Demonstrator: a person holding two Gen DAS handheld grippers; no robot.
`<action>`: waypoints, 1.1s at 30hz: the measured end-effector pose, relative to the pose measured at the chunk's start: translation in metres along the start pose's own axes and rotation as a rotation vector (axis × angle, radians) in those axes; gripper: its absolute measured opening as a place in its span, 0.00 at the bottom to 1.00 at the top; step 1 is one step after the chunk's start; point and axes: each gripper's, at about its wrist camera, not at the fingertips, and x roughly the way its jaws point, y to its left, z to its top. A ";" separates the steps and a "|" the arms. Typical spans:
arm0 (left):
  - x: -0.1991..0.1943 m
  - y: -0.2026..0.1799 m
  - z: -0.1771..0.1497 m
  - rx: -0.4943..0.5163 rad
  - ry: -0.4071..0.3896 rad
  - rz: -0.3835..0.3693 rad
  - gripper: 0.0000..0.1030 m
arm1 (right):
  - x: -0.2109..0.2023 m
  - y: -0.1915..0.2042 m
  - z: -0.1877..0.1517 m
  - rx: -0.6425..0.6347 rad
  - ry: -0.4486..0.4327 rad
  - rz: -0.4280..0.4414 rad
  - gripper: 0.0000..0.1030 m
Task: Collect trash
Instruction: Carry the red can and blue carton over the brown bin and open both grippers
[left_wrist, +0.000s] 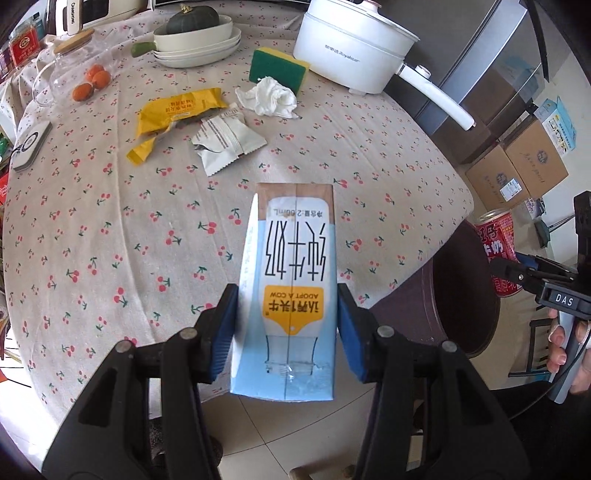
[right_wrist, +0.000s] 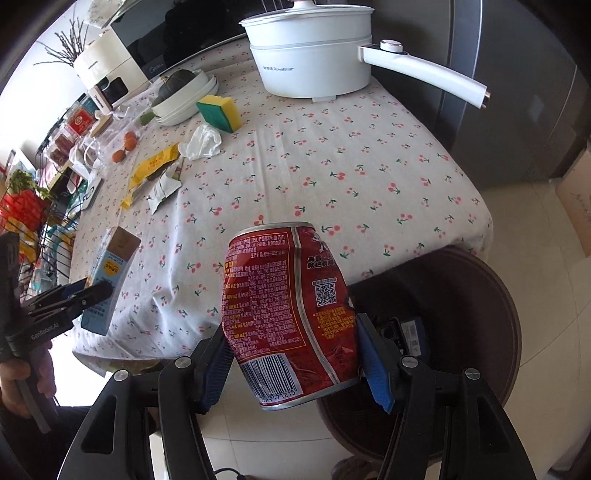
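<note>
So far two pieces are in hand — the left gripper (left_wrist: 287, 332) clamps the milk carton (left_wrist: 290, 291), the right gripper (right_wrist: 291, 362) clamps the dented red can (right_wrist: 290, 314), both near the desk (right_wrist: 369, 177) edge. Left lying there: yellow wrapper (left_wrist: 177, 114), silver wrapper (left_wrist: 225, 142), crumpled tissue (left_wrist: 271, 98).

On the worktop (left_wrist: 110, 229), two wrappers (left_wrist: 177, 114) lie side by side with a crumpled tissue (left_wrist: 271, 96) behind them and a sponge (left_wrist: 277, 68) behind that. A pot (left_wrist: 351, 48) stands right of the sponge, stacked dishes (left_wrist: 199, 46) left.
</note>
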 end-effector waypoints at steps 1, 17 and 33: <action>-0.001 -0.003 -0.001 0.004 -0.003 -0.005 0.52 | -0.001 -0.002 -0.002 -0.001 -0.004 -0.003 0.62; 0.027 -0.088 -0.006 0.138 0.026 -0.052 0.52 | -0.018 -0.077 -0.048 0.109 0.007 -0.052 0.62; 0.092 -0.214 -0.014 0.316 0.083 -0.169 0.52 | -0.026 -0.166 -0.098 0.246 0.058 -0.130 0.62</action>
